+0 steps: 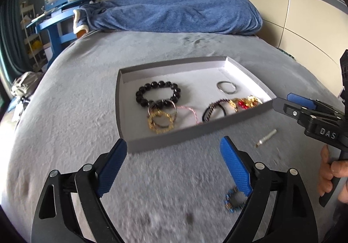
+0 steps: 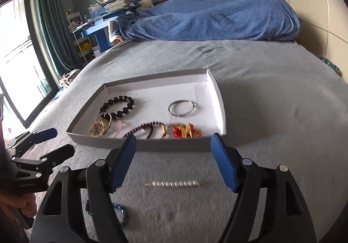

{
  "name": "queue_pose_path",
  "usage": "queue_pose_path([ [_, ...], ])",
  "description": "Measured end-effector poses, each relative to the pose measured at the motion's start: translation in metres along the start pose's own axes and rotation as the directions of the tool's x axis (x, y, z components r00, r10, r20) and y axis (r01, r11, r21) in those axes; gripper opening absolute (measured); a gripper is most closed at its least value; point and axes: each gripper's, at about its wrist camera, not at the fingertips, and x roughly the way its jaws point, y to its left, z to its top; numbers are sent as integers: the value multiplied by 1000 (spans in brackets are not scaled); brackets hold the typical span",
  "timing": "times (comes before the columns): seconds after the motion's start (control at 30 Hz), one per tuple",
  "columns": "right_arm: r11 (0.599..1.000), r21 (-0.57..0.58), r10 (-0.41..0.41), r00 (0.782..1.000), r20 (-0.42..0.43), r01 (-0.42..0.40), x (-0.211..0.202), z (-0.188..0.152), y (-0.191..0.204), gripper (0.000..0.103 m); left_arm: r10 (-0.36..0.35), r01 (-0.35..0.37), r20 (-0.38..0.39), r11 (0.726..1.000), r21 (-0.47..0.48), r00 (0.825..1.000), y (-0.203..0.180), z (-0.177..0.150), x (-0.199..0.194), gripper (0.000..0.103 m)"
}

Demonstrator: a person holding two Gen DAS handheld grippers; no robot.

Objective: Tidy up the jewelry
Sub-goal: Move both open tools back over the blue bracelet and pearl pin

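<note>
A grey plush bedspread (image 2: 271,112) is carrying a shallow grey cardboard tray (image 2: 152,146) holding bracelets and rings. Both grippers, left gripper (image 1: 174,151) and right gripper (image 2: 174,147), are hovering spread wide, gripping nothing. A white pearl bar clip (image 2: 171,183) is lying between the right fingers; a blue beaded bracelet (image 1: 233,200) is lying outside the tray.

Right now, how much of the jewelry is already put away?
Most is done: several bracelets and rings lie in the tray. Nothing is in hand; the left gripper and right gripper are open. Left on the bed: the pearl bar and blue bracelet.
</note>
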Motion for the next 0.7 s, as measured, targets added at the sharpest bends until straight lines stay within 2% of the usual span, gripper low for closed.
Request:
queue_pose_path([
  [0.17, 1000, 21, -14, 999, -51, 15, 6, -16, -7, 72, -27, 27, -30, 1000, 5, 999, -10, -20, -6, 87],
  [0.43, 999, 14, -39, 993, -111, 41, 15, -37, -8, 72, -91, 100, -79, 988, 117, 993, -43, -43, 0, 85],
  [0.53, 999, 7, -31, 992, -126, 32, 17, -40, -7, 73, -101, 115, -104, 983, 140, 989, -50, -49, 5, 79],
  [0.6, 999, -8, -32, 990, -138, 31, 20, -41, -4, 73, -110, 128, -131, 982, 140, 985, -52, -52, 11, 64],
  [0.67, 999, -23, -32, 988, -152, 29, 23, -41, -1, 73, -117, 138, -155, 981, 136, 981, -53, -54, 17, 56],
  [0.7, 999, -30, -32, 986, -161, 28, 26, -41, 0, 73, -116, 138, -158, 981, 135, 981, -53, -55, 18, 55],
])
